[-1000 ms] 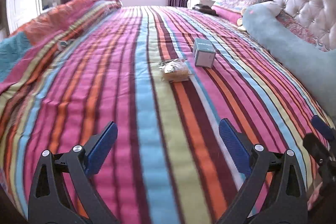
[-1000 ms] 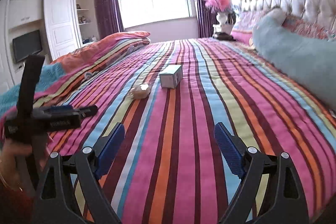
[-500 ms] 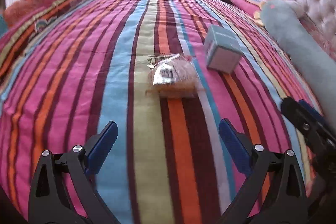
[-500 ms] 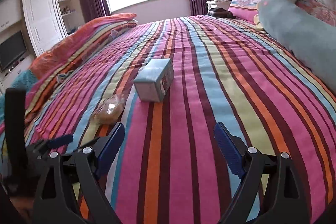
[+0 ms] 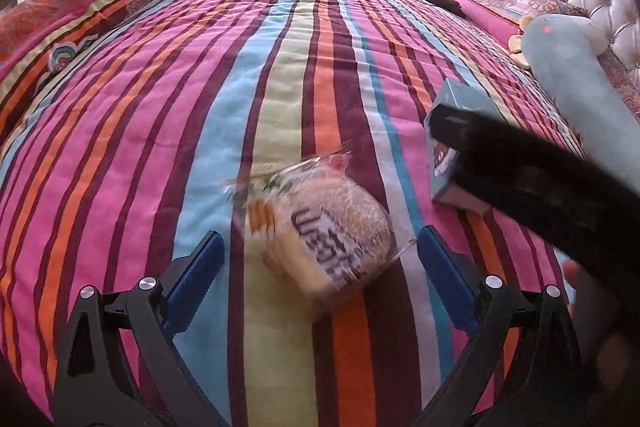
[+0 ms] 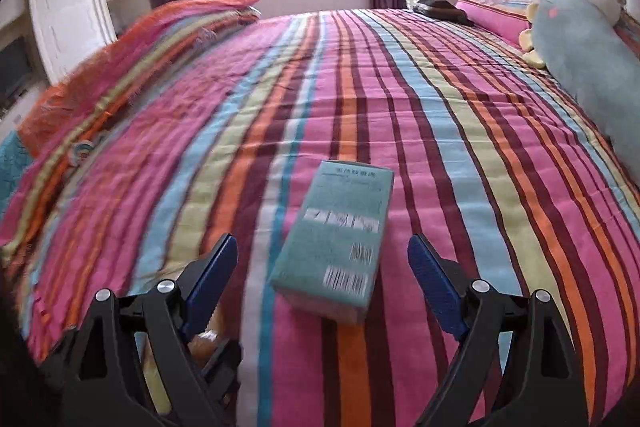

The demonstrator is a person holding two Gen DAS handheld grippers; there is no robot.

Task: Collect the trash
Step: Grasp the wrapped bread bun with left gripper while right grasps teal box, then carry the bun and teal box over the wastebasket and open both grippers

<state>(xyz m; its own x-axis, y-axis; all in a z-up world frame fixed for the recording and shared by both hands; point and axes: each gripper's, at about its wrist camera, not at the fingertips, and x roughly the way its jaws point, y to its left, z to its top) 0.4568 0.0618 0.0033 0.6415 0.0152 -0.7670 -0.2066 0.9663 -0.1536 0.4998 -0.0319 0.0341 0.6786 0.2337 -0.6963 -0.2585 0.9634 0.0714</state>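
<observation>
Left gripper hovers with jaws spread, not gripping, around the bagged bun on the striped bedspread. Right gripper, jaws likewise spread and empty, flanks the teal box. Bare bedspread extends beyond both items; a blue bolster borders the right edge.

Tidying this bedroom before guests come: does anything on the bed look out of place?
Yes. Two things lie loose on the striped bedspread: a wrapped bread bun in clear plastic and a teal carton lying flat, slightly askew to the stripes. Neither belongs on a made bed.
</observation>
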